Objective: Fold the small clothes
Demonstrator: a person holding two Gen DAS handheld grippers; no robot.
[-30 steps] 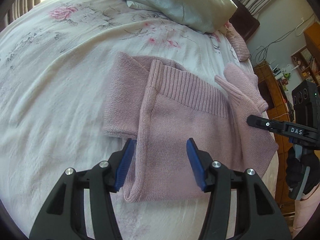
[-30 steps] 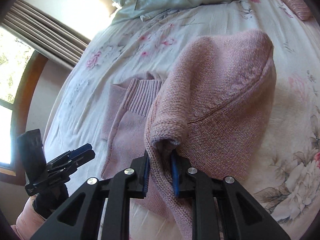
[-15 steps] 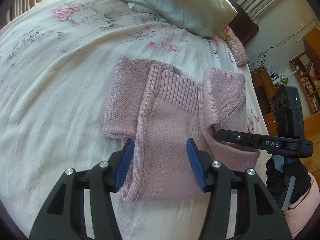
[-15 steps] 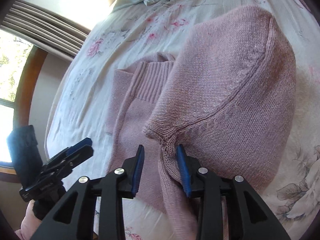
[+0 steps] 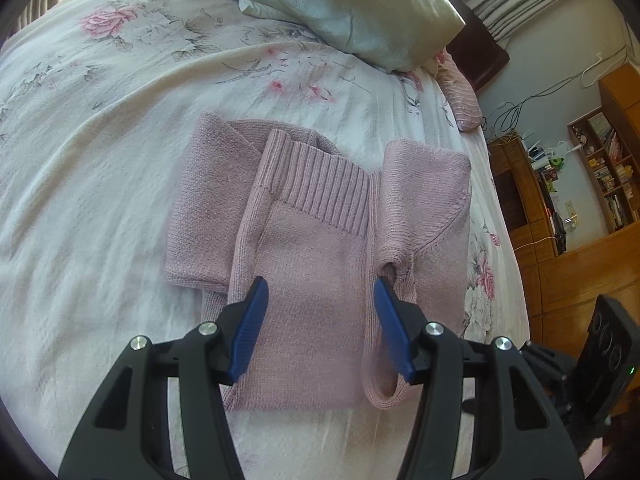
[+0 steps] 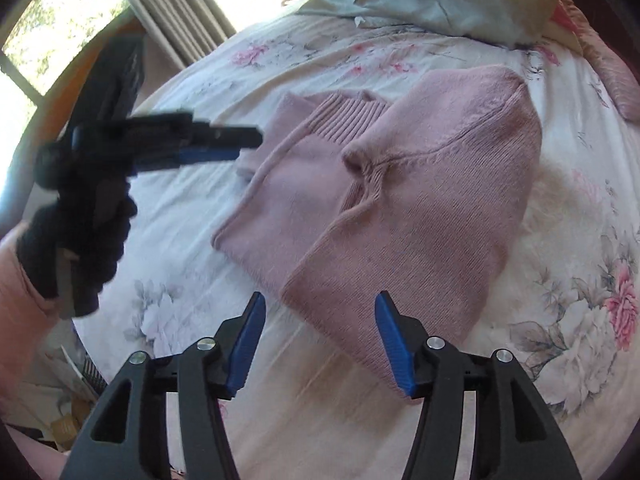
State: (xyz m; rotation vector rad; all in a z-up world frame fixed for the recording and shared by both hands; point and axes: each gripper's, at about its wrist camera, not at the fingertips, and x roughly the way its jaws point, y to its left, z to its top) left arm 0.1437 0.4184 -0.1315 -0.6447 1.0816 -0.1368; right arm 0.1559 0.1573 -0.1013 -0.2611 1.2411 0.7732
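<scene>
A small pink knit sweater (image 5: 316, 240) lies on the floral bedspread (image 5: 100, 160), its left side and right side both folded in over the body. Its ribbed collar (image 5: 320, 184) faces away from me. My left gripper (image 5: 320, 320) hovers open over the sweater's near hem, with nothing between its blue pads. In the right wrist view the same sweater (image 6: 400, 208) lies ahead, and my right gripper (image 6: 320, 336) stands open just short of its near edge, holding nothing. The left gripper (image 6: 224, 144) shows there at the left, blurred, held by a dark-gloved hand (image 6: 80, 240).
Silver-green pillows (image 5: 360, 12) and a pink cushion (image 5: 460, 96) lie at the head of the bed. Wooden shelves and cabinets (image 5: 580, 200) stand past the bed's right edge. A curtained window (image 6: 100, 32) is on the other side.
My right gripper carried the sweater's right side over the body, opened and let it go, then drew back. The fold now lies flat. The left gripper stayed open and edged forward.
</scene>
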